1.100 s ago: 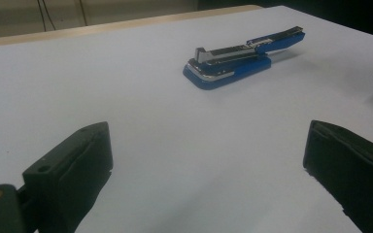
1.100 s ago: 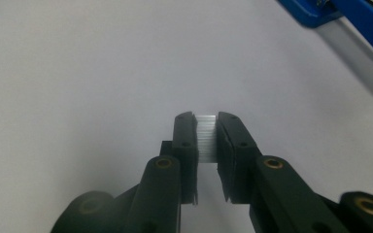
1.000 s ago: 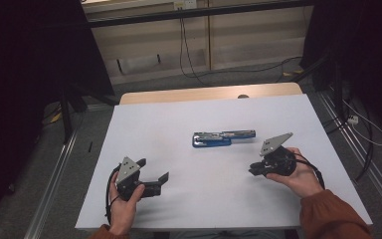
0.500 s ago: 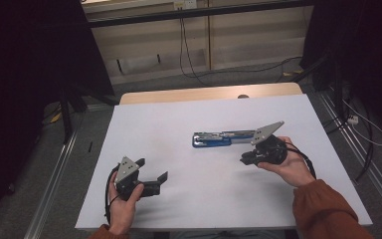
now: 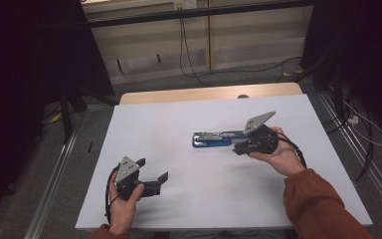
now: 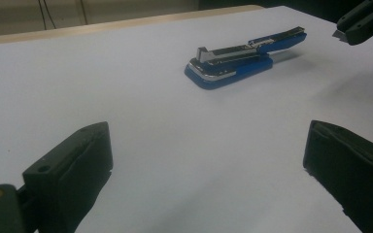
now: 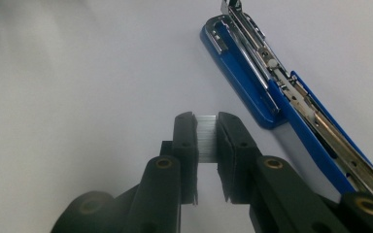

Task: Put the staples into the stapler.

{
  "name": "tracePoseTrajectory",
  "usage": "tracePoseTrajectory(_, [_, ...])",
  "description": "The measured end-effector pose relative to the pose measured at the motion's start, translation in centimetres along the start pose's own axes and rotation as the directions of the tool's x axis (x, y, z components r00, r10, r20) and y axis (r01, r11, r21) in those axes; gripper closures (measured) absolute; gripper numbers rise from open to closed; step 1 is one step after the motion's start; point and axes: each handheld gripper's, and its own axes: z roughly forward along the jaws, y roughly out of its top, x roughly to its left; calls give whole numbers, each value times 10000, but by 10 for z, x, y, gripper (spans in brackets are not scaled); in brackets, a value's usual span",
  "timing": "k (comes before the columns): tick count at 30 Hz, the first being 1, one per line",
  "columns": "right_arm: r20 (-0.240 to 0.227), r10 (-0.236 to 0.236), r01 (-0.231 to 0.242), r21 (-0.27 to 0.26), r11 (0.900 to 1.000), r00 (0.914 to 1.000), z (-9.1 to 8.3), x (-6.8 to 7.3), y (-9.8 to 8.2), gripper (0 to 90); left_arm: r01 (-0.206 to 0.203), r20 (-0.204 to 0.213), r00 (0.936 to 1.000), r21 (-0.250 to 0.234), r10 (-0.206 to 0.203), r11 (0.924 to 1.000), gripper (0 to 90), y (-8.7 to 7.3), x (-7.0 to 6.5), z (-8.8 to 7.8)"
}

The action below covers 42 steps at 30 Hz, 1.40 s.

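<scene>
Blue stapler (image 5: 218, 139) lies opened mid-desk (image 5: 179, 124), magazine exposed for loading. Right hand-held gripper (image 7: 206, 133) clamped on staple strip (image 7: 206, 136), just beside it. Left hand-held gripper (image 6: 209, 160) apart, idle, near desk front.

The left gripper (image 5: 149, 180) rests low in the left hand (image 5: 122, 199), jaws spread wide; the right gripper (image 7: 206, 133), raised in the right hand (image 5: 278, 154), is clamped nearly closed on a strip of staples (image 7: 206, 138)

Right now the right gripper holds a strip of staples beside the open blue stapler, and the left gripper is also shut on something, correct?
Not quite. The left gripper is open and holds nothing, as the left gripper view shows. The right gripper does hold the staple strip beside the open blue stapler.
</scene>
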Motion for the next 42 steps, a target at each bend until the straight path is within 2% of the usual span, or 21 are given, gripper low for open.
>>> tracePoseTrajectory(3, [17,-105,105,118,9999,9999,3,-2,5,791,8,16,10000,-6,-8,10000,40,0,0,0])
tracePoseTrajectory(12, [9,136,-136,-54,9999,9999,11,-11,16,791,21,20,10000,3,-21,10000,40,0,0,0])
tracePoseTrajectory(19, [218,346,-344,-128,9993,9992,14,-20,28,791,-20,32,10000,27,19,10000,40,0,0,1])
tracePoseTrajectory(23, [241,366,-366,13,9993,9990,19,-24,34,791,-7,33,10000,-2,7,10000,39,0,0,0])
tracePoseTrajectory(30, [320,391,-390,-49,9992,9987,27,-28,42,791,16,27,10000,-11,-16,10000,39,0,0,0])
tracePoseTrajectory(42, [231,442,-428,-582,9974,9988,41,-36,52,791,-21,55,10000,-24,21,10000,40,0,0,0])
